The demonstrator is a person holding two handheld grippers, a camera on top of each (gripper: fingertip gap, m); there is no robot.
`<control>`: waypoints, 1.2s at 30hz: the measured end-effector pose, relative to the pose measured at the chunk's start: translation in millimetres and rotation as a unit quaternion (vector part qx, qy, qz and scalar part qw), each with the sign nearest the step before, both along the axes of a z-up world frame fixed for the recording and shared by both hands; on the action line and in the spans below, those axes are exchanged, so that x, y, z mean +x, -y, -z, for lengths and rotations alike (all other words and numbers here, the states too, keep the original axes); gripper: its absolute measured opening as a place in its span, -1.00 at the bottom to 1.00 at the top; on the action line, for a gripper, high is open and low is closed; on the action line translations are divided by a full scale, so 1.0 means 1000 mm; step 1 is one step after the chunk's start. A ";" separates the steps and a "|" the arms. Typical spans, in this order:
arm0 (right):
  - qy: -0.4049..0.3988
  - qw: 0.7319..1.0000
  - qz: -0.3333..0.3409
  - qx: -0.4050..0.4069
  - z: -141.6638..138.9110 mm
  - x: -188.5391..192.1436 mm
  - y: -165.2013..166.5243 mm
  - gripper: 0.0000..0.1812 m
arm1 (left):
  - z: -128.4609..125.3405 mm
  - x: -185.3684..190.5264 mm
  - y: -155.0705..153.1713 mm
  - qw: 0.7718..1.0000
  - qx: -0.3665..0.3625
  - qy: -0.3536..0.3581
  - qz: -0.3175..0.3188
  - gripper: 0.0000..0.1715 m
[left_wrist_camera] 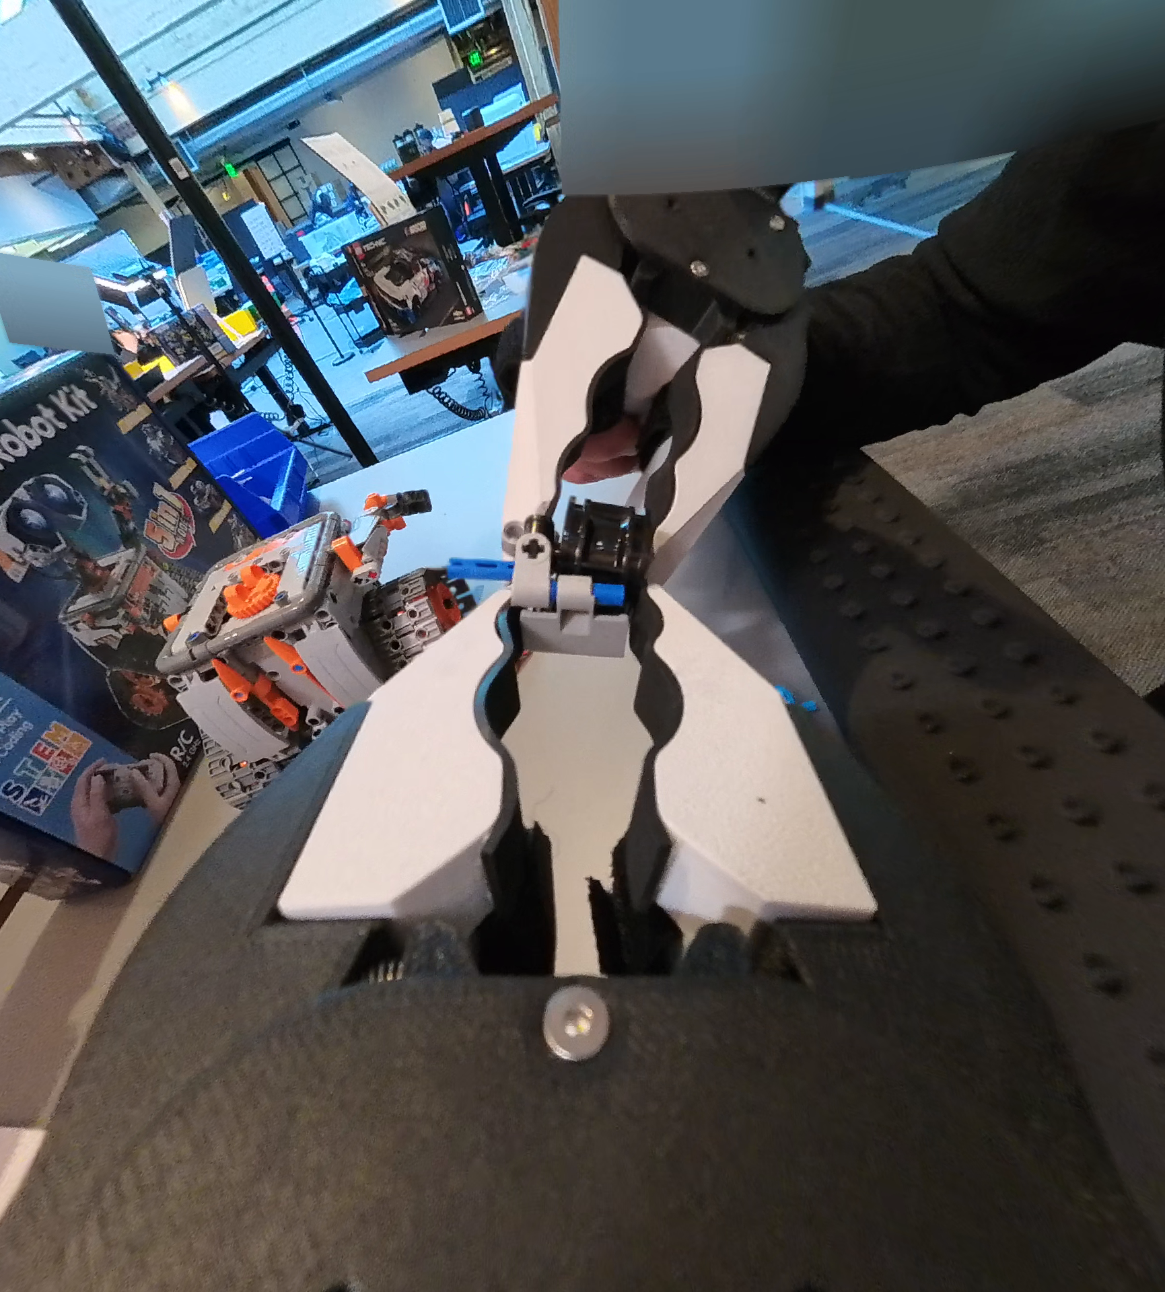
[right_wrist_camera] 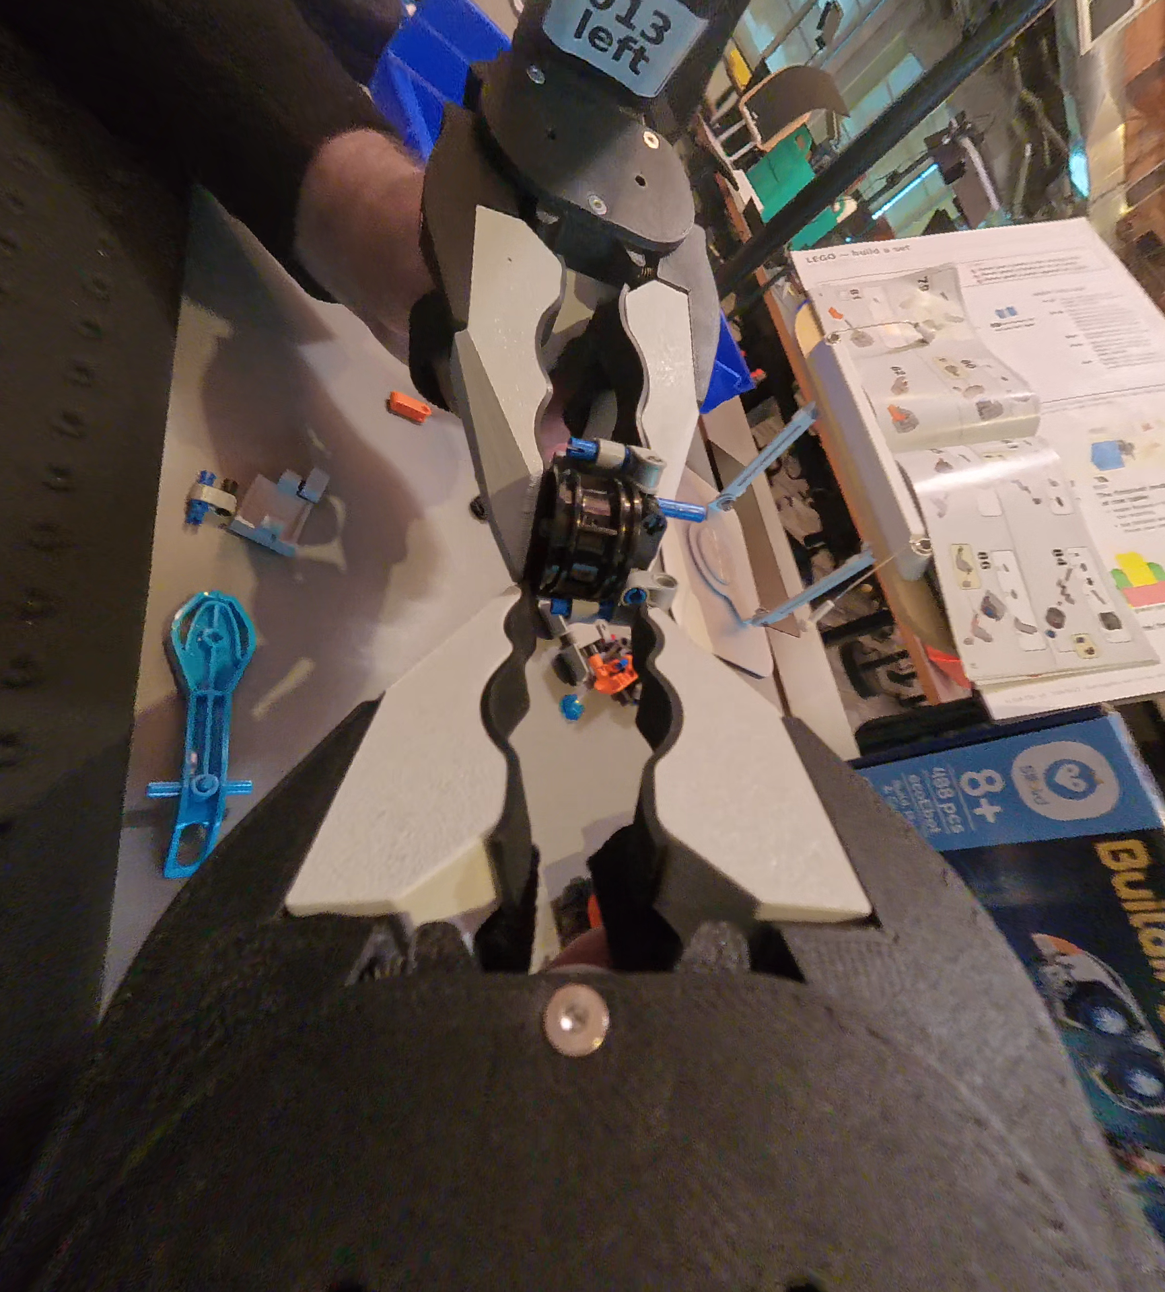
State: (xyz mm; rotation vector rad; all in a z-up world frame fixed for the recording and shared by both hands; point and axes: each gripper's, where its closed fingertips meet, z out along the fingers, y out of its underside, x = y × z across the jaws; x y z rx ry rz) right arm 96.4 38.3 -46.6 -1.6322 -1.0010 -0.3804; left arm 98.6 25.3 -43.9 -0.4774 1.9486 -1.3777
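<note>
A small brick assembly (left_wrist_camera: pixel 597 552), a black wheel-like part with grey connectors and blue pins, hangs above the white table (left_wrist_camera: pixel 453 489) between my two grippers, which face each other. My left gripper (left_wrist_camera: pixel 571 612) is shut on its grey end. My right gripper (left_wrist_camera: pixel 600 507) comes from the far side and is shut on the black part. In the right wrist view the assembly (right_wrist_camera: pixel 590 531) sits between my right gripper (right_wrist_camera: pixel 583 609) below and my left gripper (right_wrist_camera: pixel 586 482) above. A person's hand (right_wrist_camera: pixel 362 231) holds the left gripper.
A half-built grey and orange robot model (left_wrist_camera: pixel 272 629) stands left, by its blue box (left_wrist_camera: pixel 41 559) and a blue bin (left_wrist_camera: pixel 258 468). On the table lie a blue separator tool (right_wrist_camera: pixel 205 699), an orange piece (right_wrist_camera: pixel 410 407) and loose parts (right_wrist_camera: pixel 607 664). An instruction booklet (right_wrist_camera: pixel 985 454) stands at the right.
</note>
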 end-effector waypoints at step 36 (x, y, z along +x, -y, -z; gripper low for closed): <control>0.205 0.973 0.047 0.097 0.011 0.009 -0.027 -0.63 | 0.025 0.013 -0.008 0.925 -0.229 -0.300 0.056 -0.69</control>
